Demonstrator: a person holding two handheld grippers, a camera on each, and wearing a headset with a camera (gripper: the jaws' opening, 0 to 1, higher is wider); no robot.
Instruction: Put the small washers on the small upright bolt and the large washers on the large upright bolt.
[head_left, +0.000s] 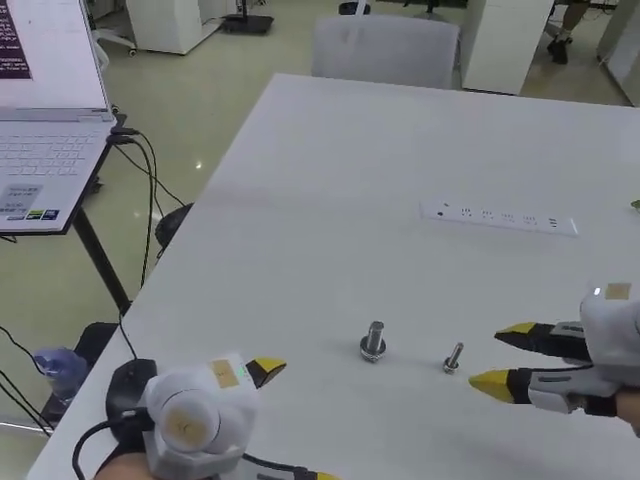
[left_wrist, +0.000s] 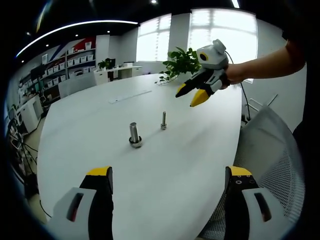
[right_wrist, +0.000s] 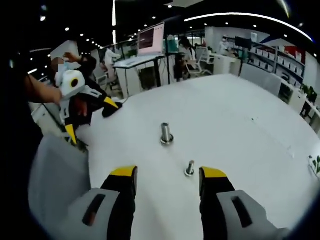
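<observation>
The large upright bolt (head_left: 373, 341) (left_wrist: 134, 134) (right_wrist: 166, 133) stands on the white table (head_left: 330, 200) with a ring-like stack around its foot. To its right stands the small upright bolt (head_left: 453, 357) (left_wrist: 163, 120) (right_wrist: 190, 168), also with a ring at its foot. My right gripper (head_left: 503, 357) (right_wrist: 168, 172) (left_wrist: 192, 93) is open, just right of the small bolt, jaws aimed at it and holding nothing. My left gripper (head_left: 290, 425) (left_wrist: 169, 172) (right_wrist: 91, 119) is wide open near the table's front edge, left of the large bolt, with nothing between its jaws.
A white power strip (head_left: 498, 217) lies farther back on the table. A laptop (head_left: 40, 150) sits on a side stand at left, with cables and a black object (head_left: 130, 385) near the table's corner. A grey chair (head_left: 385, 50) stands at the far edge.
</observation>
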